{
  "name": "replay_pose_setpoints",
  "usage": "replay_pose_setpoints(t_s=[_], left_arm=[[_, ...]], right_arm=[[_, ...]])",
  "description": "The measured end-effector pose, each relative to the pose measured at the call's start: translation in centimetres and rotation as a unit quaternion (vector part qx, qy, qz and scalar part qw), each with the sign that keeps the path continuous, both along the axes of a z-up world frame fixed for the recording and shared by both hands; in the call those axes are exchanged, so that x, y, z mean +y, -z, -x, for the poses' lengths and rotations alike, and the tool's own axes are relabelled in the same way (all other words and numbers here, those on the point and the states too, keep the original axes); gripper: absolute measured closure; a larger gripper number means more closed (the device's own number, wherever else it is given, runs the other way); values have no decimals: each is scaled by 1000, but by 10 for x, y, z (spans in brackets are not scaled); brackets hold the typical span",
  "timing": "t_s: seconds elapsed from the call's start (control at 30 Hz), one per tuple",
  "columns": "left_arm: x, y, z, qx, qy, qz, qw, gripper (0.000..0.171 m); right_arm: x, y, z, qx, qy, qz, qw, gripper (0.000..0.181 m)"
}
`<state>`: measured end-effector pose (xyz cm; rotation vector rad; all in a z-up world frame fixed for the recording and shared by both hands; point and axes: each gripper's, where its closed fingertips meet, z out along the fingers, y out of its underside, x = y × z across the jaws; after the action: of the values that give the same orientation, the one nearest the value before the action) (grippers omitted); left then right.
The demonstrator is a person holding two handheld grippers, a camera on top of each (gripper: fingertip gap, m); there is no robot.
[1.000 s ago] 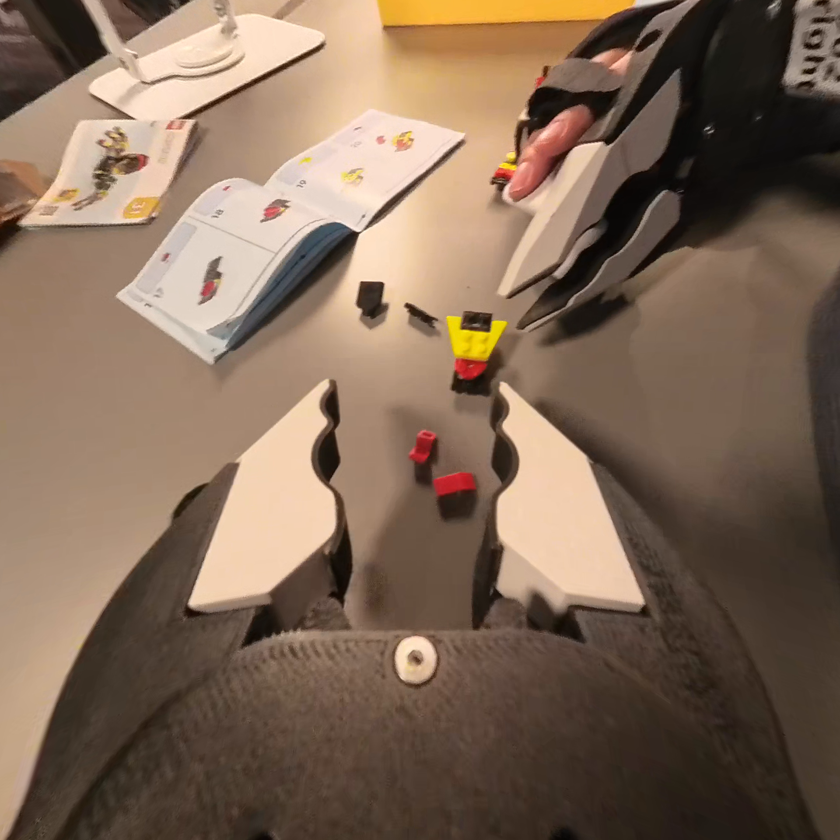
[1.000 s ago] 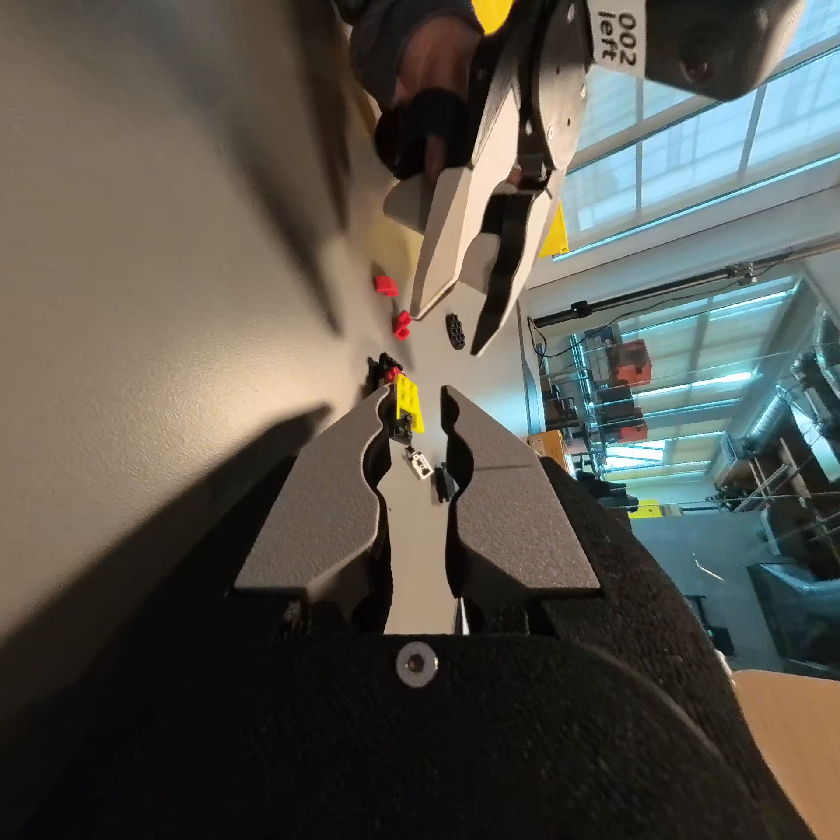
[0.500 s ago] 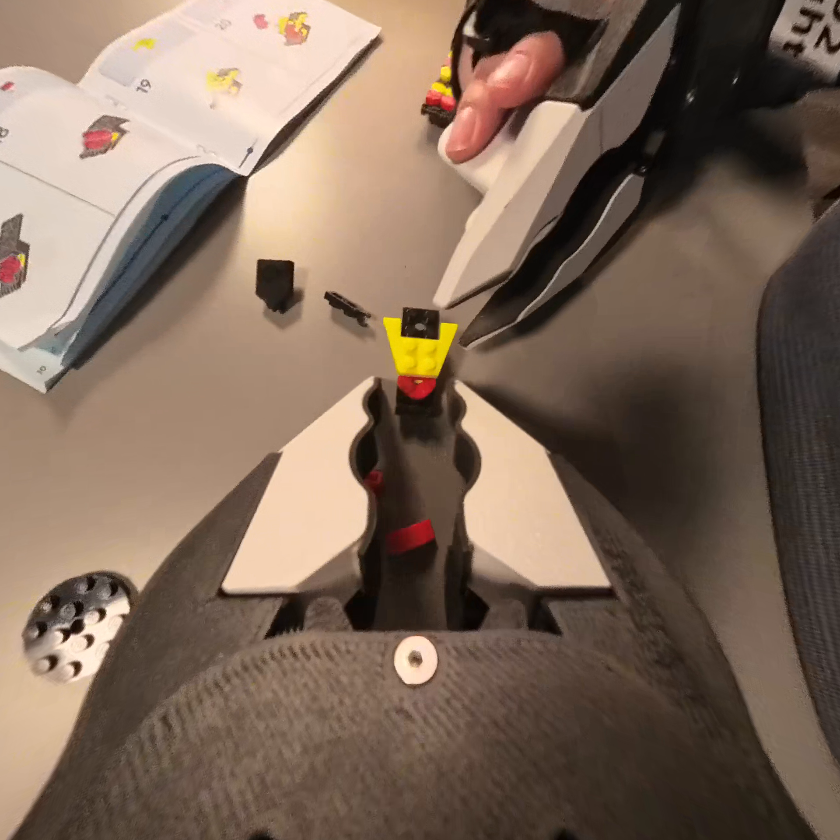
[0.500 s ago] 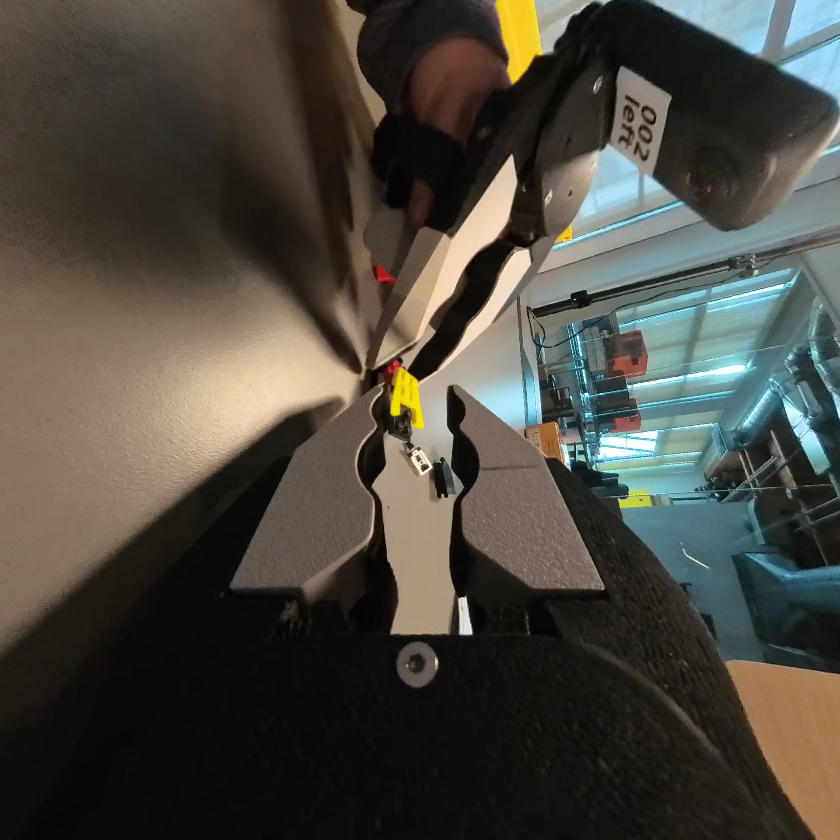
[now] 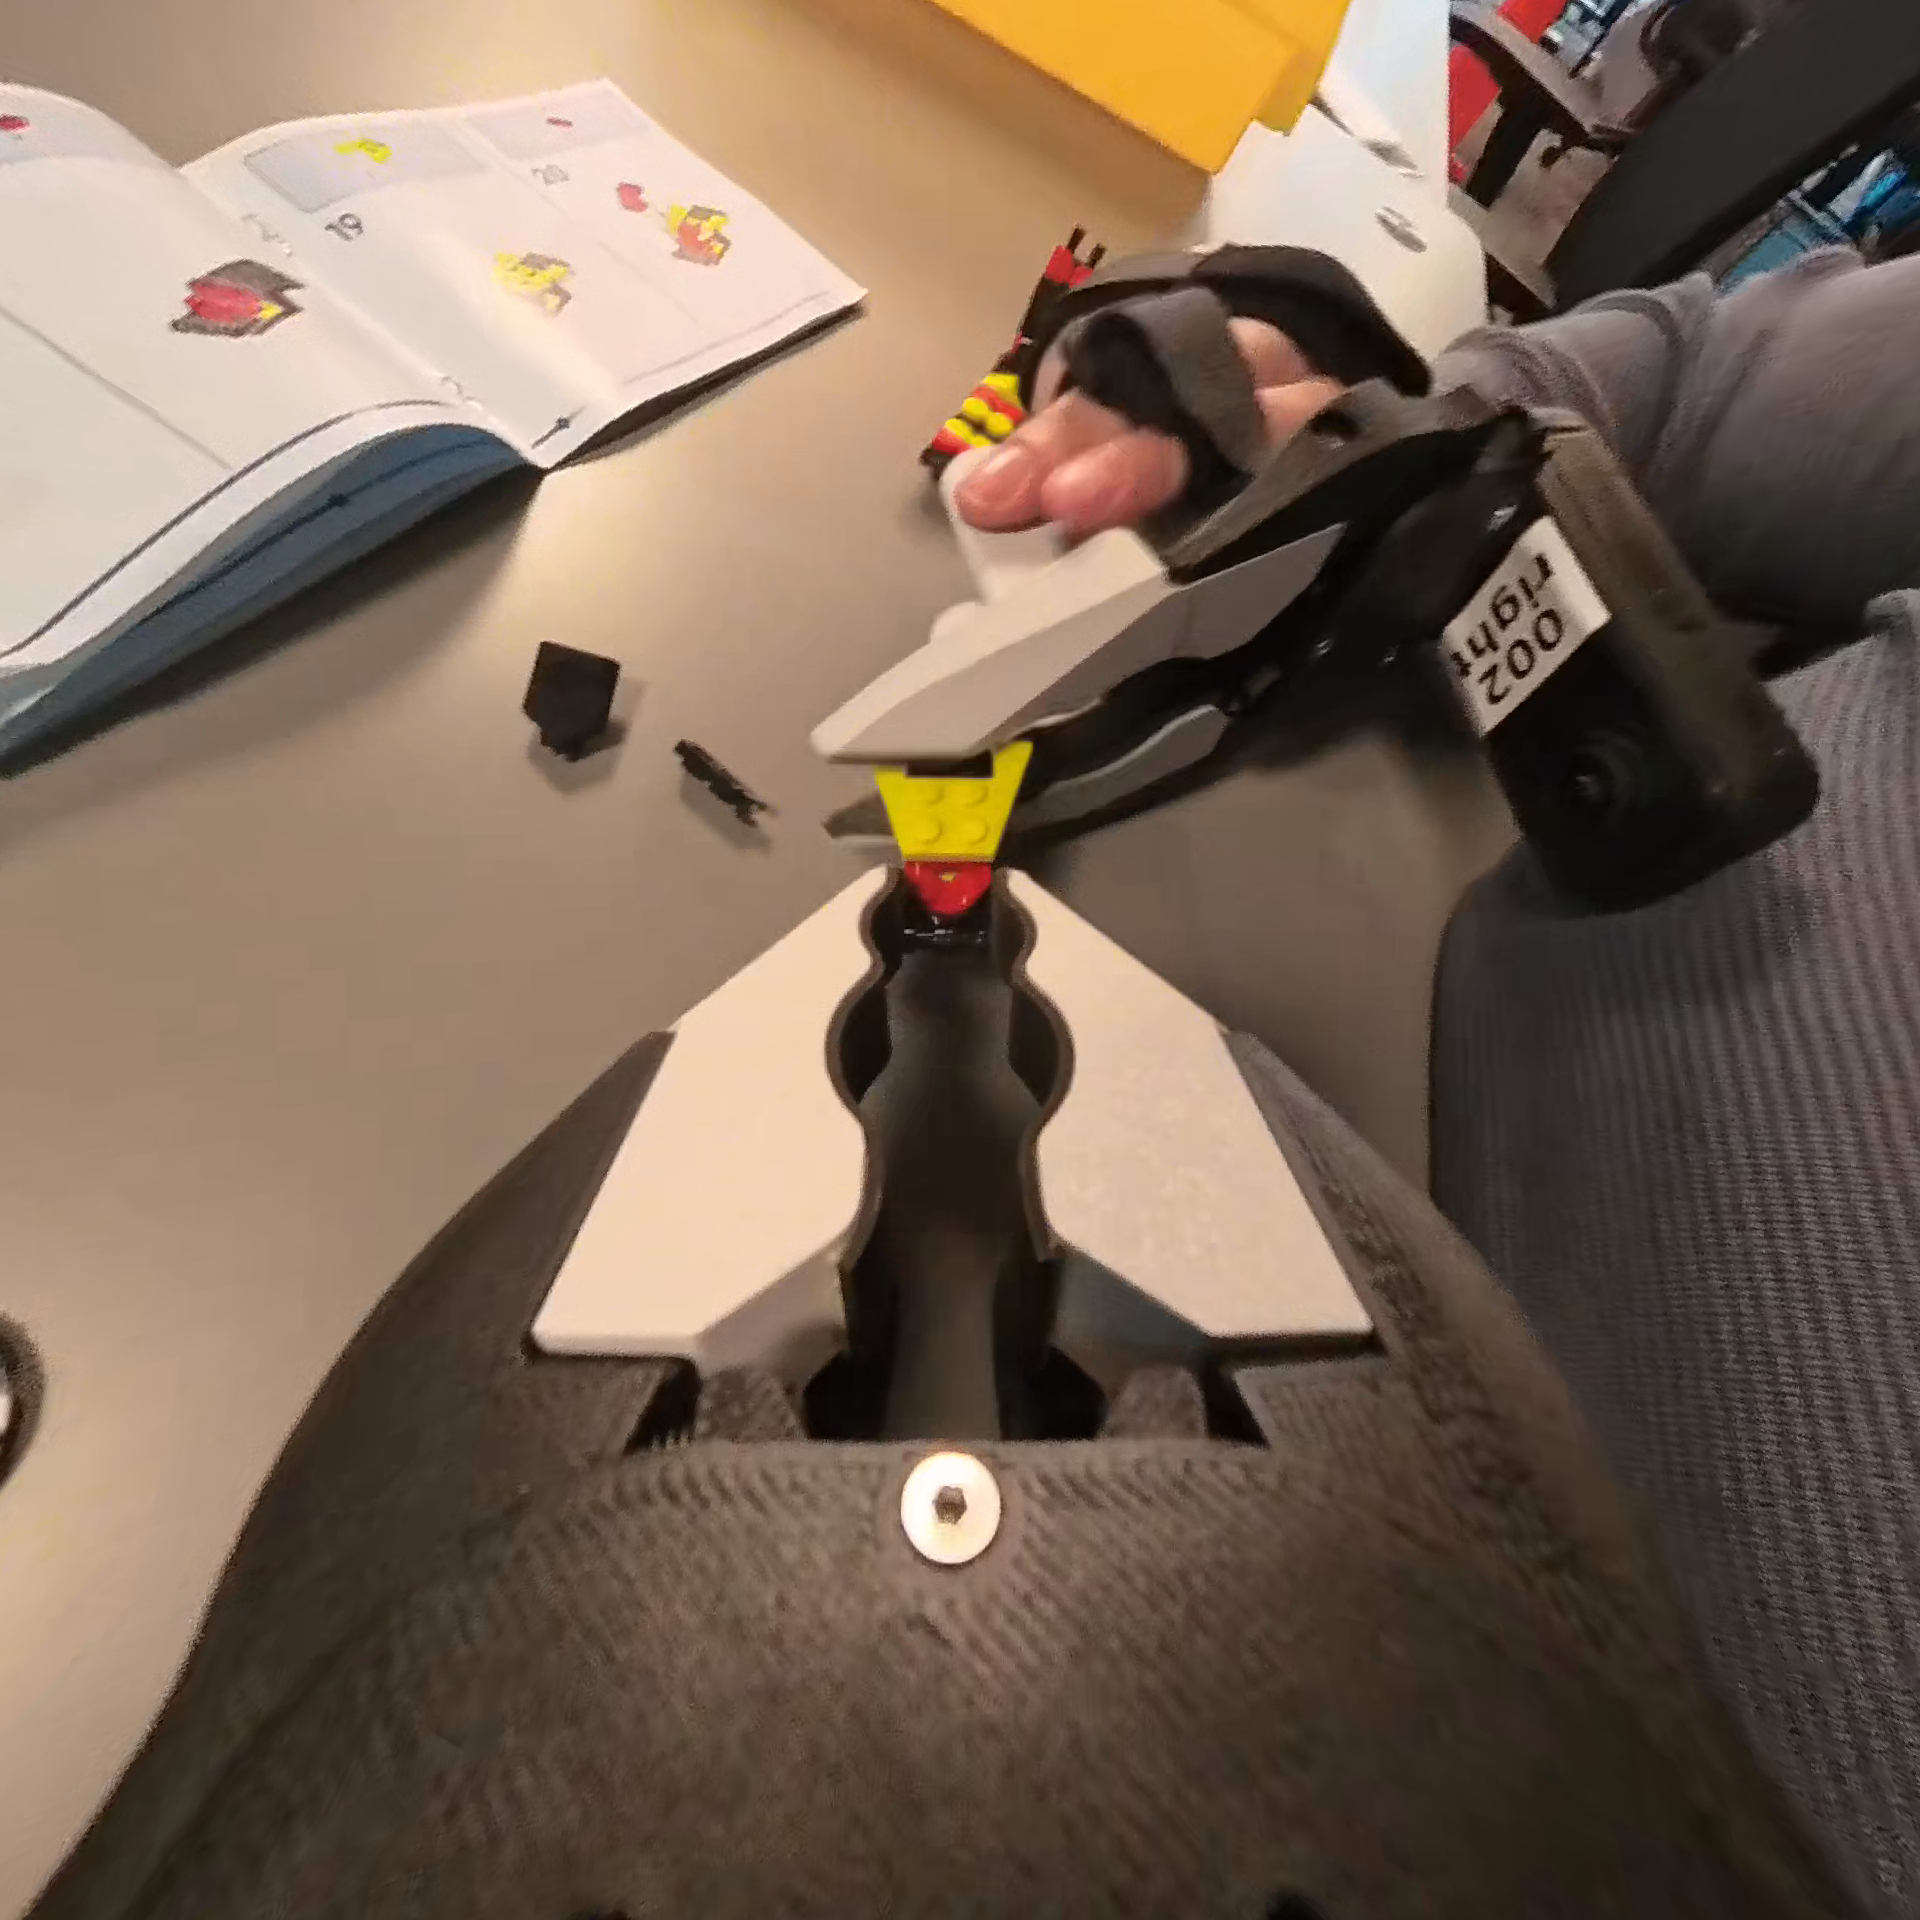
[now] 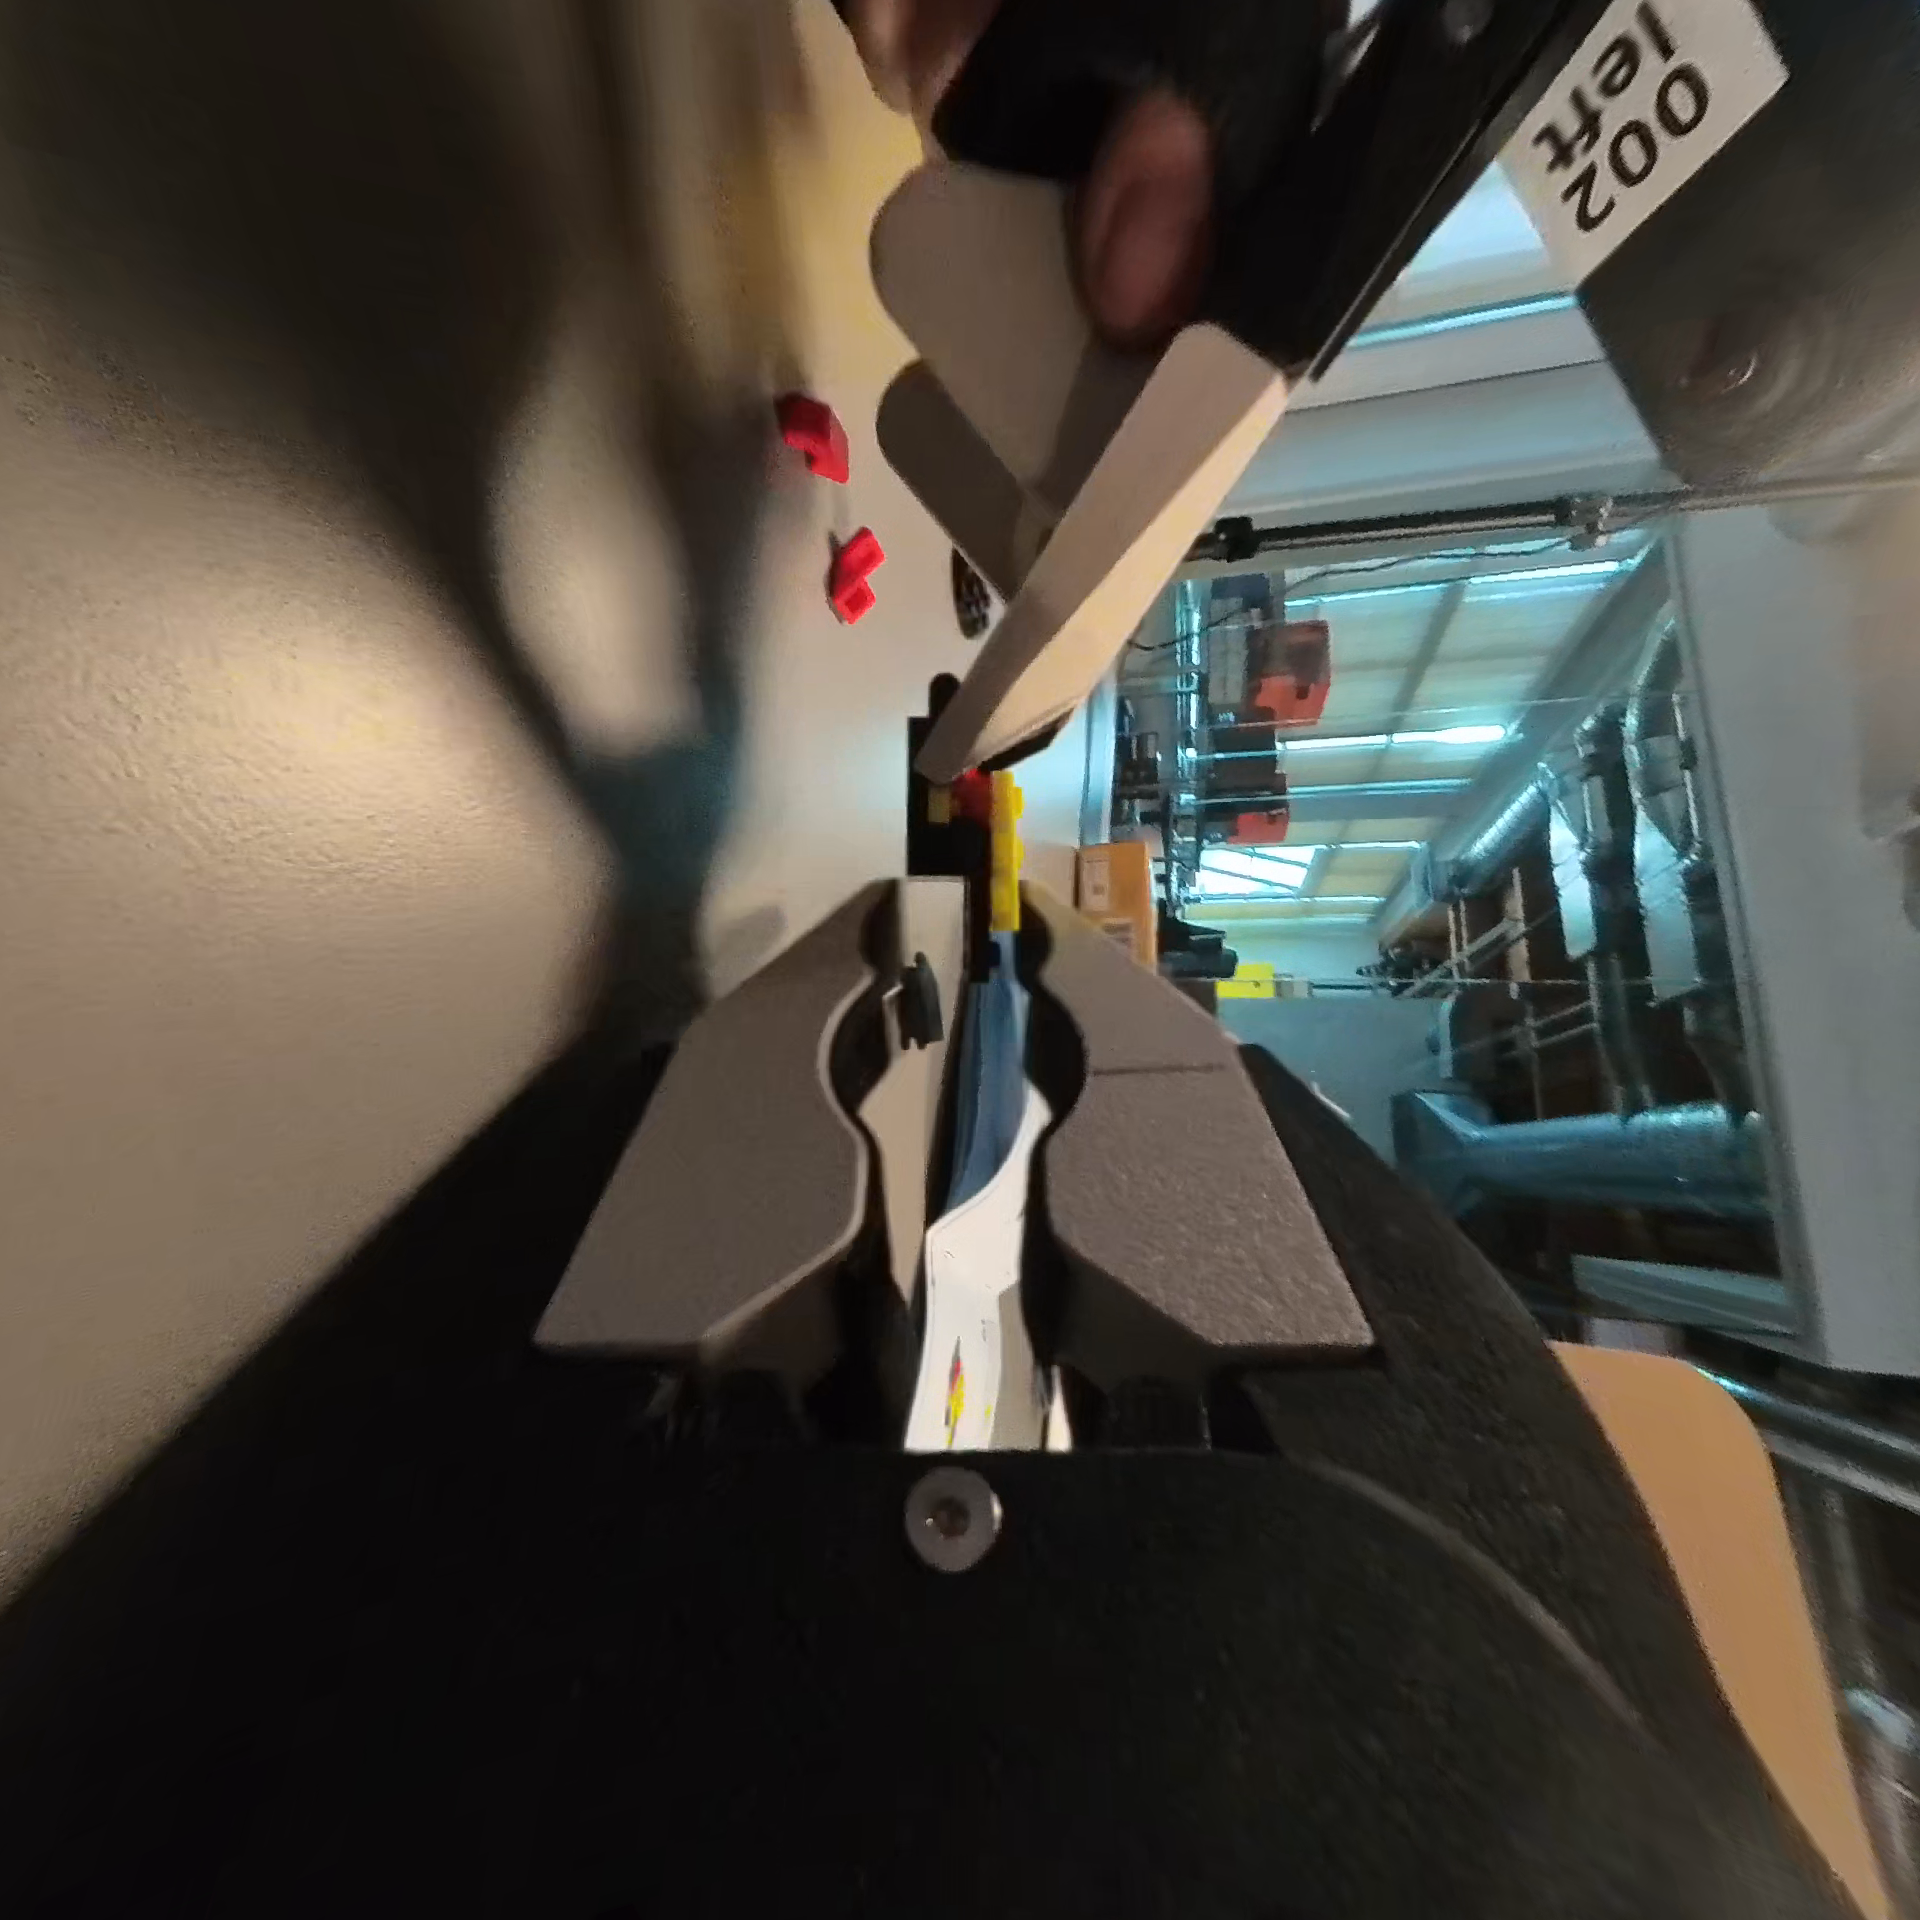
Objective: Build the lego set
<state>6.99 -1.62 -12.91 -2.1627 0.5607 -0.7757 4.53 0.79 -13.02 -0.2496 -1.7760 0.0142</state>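
Sub-assembly: a small lego sub-assembly (image 5: 951, 826) made of a yellow wedge plate, a red piece and black pieces, held off the grey table (image 5: 312, 935) between the two grippers.
Left gripper: the left gripper (image 5: 943, 906) has its tips drawn narrow onto the red and black near end of the sub-assembly.
Right gripper: the right gripper (image 6: 971, 914) meets the far, wide end of the yellow plate from the side, one finger above and one below; the gap is narrow, but a firm clamp cannot be confirmed.
Progress, done: several pieces are already joined in the held unit; a second built cluster (image 5: 982, 410) of red, yellow and black sits farther back, behind the person's hand (image 5: 1101, 468).
Progress, left: judged as mid-build. A black block (image 5: 569, 694) and a thin black piece (image 5: 720, 779) lie loose near the open instruction booklet (image 5: 436, 270); two red pieces (image 6: 816, 436) (image 6: 855, 574) also lie unattached.
Left wrist view only: the booklet pages, the two loose black parts, the second cluster and a yellow box (image 5: 1122, 62) at the table's far edge.
Right wrist view only: the sub-assembly edge-on, showing its stacked layers and studs; the two red pieces; a dark studded round piece (image 6: 971, 603) partly hidden behind the left gripper's finger; the room beyond.
Not resolved: which piece goes on next cannot be told.
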Motion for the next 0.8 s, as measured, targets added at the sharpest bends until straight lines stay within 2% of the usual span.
replay_pose_setpoints(t_s=[0.07,0.1,0.13,0.23,0.33,0.47,0.57,0.7,0.8], left_arm=[[-4,-3,-3,14,16,-18,1000,155],[-9,-6,-3,27,35,-31,999,149],[-16,-8,2,49,50,-40,997,140],[-34,0,35,154,80,-67,982,135],[-37,9,56,207,75,-77,972,136],[-34,17,61,193,65,-55,978,137],[-42,23,60,185,87,-30,979,138],[-47,23,61,187,107,-39,976,140],[-38,22,60,169,71,-25,983,141]], right_arm=[[1,-4,0,12,5,-4,1000,167],[3,-8,0,22,12,-7,1000,167],[6,-11,-1,31,18,-10,999,177],[6,-12,-2,35,16,-11,999,178],[5,-11,-1,34,14,-12,999,178],[6,-11,-1,33,15,-13,999,178],[7,-10,-2,31,14,-9,999,177],[8,-10,-2,31,13,-2,999,177],[7,-10,-2,30,12,0,999,177]])
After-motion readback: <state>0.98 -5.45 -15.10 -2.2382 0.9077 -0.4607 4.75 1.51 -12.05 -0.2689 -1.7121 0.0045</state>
